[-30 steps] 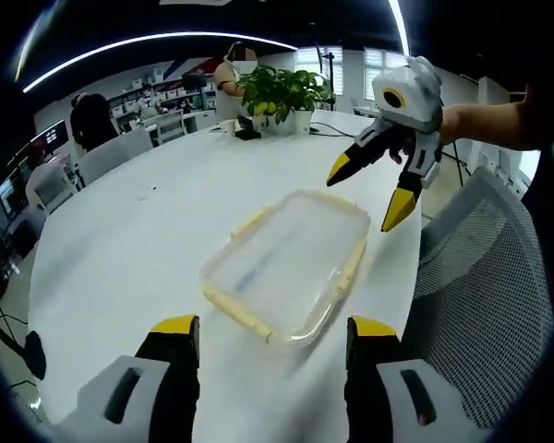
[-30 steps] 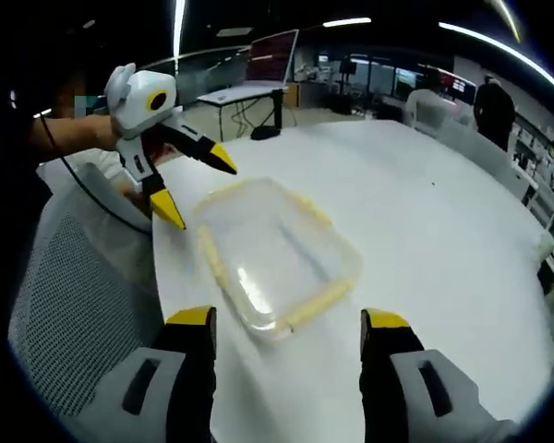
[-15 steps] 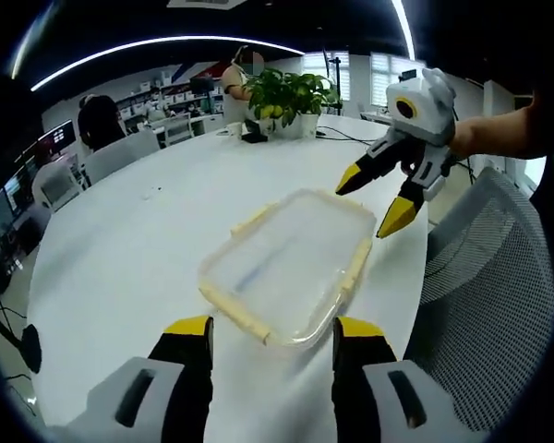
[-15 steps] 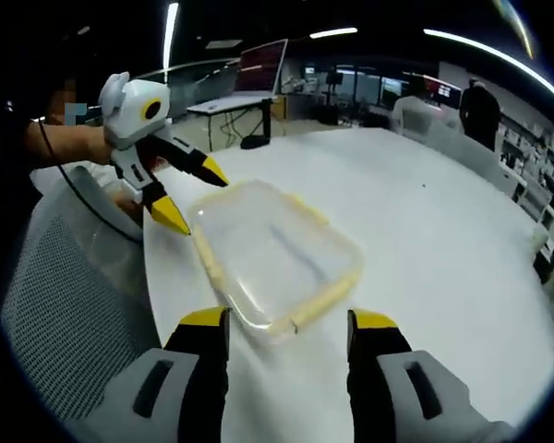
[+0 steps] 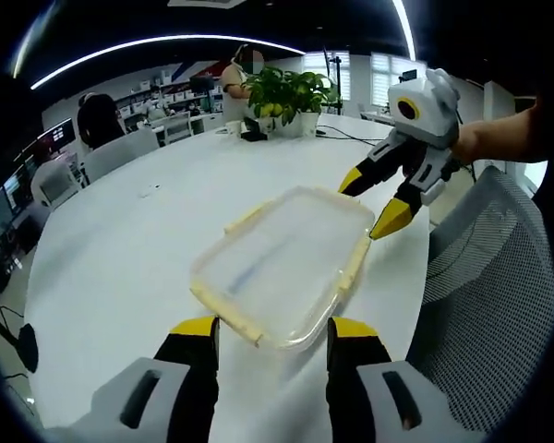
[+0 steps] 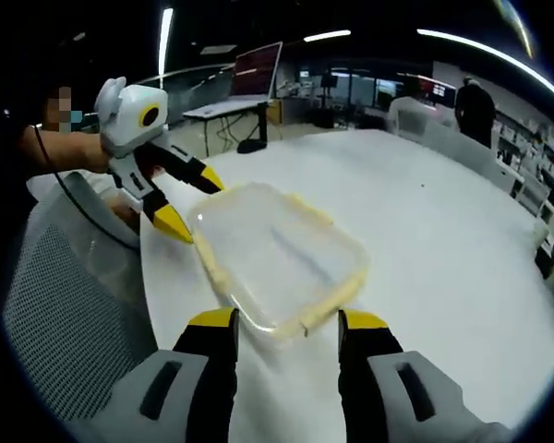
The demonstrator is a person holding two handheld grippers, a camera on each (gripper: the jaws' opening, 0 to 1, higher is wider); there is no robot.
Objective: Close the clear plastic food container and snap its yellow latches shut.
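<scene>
The clear plastic container [image 5: 282, 263] lies flat on the white table [image 5: 120, 249] with its lid on top. Pale yellow latches [image 5: 355, 265] run along its sides. My left gripper [image 5: 272, 330] is open, and the container's near corner sits between its yellow tips. In the right gripper view the same container [image 6: 277, 258] reaches down between the tips of my open right gripper [image 6: 286, 320]. Each gripper appears at the far end in the other's view: the right gripper [image 5: 369, 201] and the left gripper [image 6: 192, 200] both straddle a corner, jaws spread.
A grey mesh chair [image 5: 485, 305] stands against the table edge beside the container. A potted plant [image 5: 282, 92] and small items sit at the table's far side. People sit and stand at desks beyond. Monitors [image 6: 263, 65] line the room.
Both grippers have come closer to the container's opposite ends, and their jaws have narrowed. The container's corners now lie between the tips.
</scene>
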